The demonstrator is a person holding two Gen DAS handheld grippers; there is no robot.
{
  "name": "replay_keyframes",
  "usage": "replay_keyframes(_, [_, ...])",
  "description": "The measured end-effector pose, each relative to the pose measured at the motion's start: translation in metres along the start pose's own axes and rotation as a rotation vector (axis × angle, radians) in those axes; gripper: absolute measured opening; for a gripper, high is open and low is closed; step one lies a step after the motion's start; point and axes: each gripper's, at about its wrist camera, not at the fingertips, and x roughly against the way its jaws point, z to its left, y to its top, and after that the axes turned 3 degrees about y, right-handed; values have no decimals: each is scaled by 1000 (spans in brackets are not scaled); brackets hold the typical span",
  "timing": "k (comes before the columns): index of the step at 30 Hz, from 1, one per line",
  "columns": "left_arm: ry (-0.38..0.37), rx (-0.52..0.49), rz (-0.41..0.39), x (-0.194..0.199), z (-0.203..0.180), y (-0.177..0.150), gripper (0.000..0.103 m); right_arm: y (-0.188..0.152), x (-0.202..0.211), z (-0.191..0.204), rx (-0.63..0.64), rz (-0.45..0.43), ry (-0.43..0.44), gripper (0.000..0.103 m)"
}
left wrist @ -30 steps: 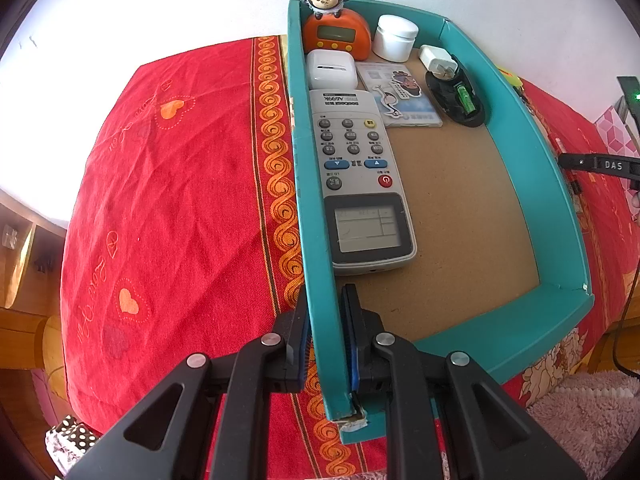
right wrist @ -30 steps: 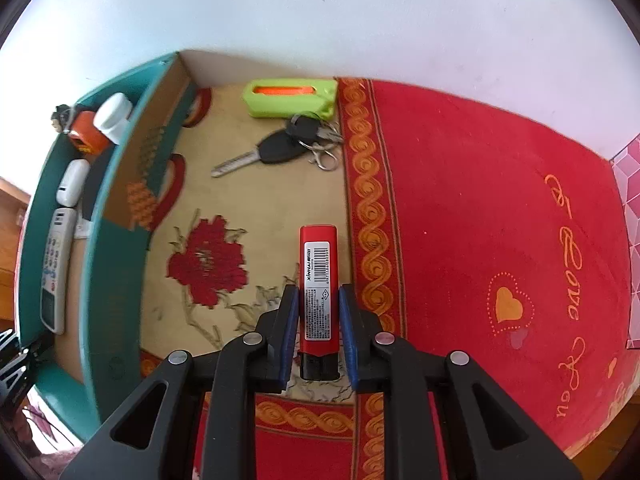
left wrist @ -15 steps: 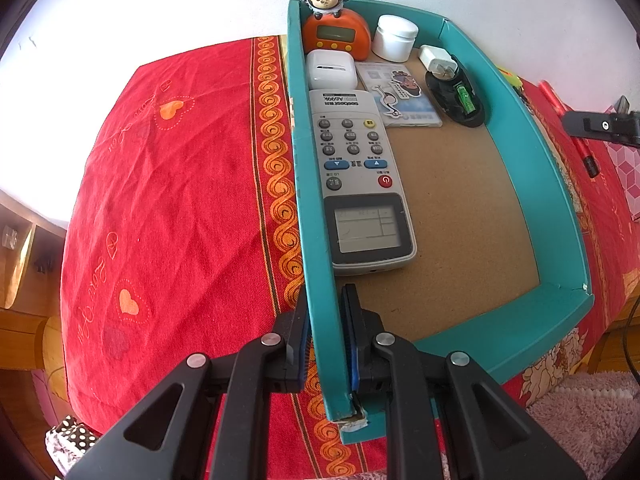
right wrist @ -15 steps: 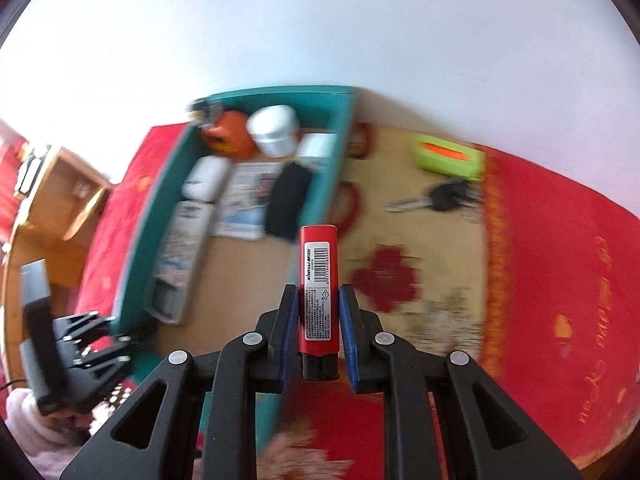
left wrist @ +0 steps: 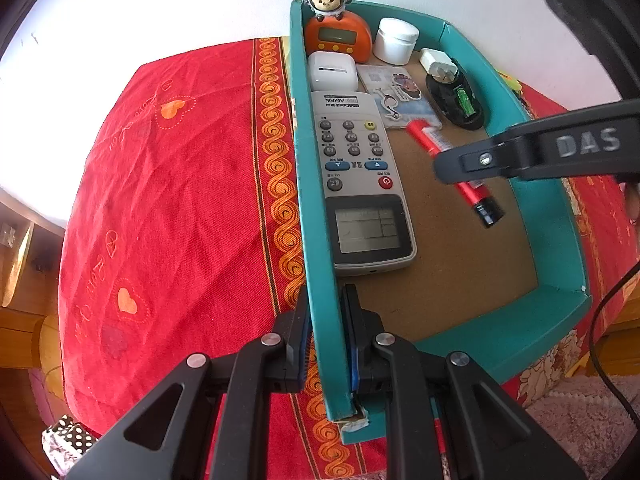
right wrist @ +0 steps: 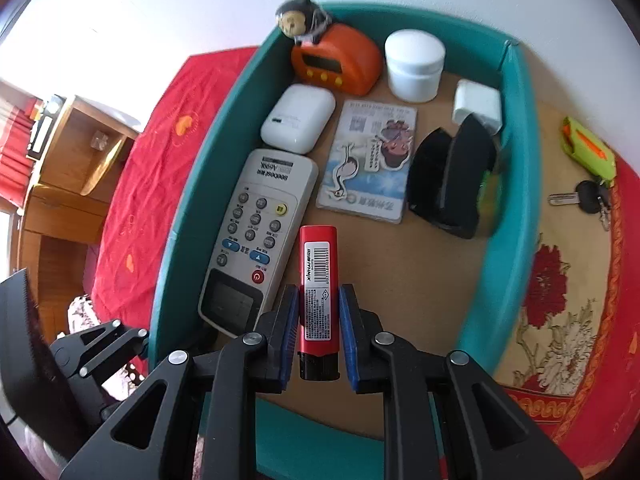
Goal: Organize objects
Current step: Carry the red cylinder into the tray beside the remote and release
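A teal tray [left wrist: 556, 316] [right wrist: 516, 216] lies on a red cloth. My left gripper [left wrist: 326, 344] is shut on the tray's left wall near its front corner. My right gripper [right wrist: 319, 320] is shut on a red marker [right wrist: 318, 284] [left wrist: 430, 140] and holds it over the tray's brown floor, just right of a grey remote [left wrist: 360, 184] [right wrist: 256, 236]. In the left wrist view the right gripper's finger crosses in front of the marker.
The tray also holds an orange monkey clock [right wrist: 336, 56], a white jar [right wrist: 414, 64], a white earbud case [right wrist: 298, 118], a card [right wrist: 370, 160], a white charger [right wrist: 478, 106] and a black holder [right wrist: 450, 180]. Keys [right wrist: 584, 200] and a green case [right wrist: 588, 152] lie right of the tray.
My right gripper carried the red marker from the cloth leftward over the tray wall and down inside the tray. My left gripper stayed clamped on the tray wall.
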Motion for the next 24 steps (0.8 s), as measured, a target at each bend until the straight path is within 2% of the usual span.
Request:
replay_keyframes(12, [-2, 7, -5, -2, 0, 1, 14, -3, -23, 2, -86, 19, -16, 21])
replay_keyframes(24, [2, 26, -13, -3, -1, 1, 14, -6, -19, 1, -114, 15, -3, 21])
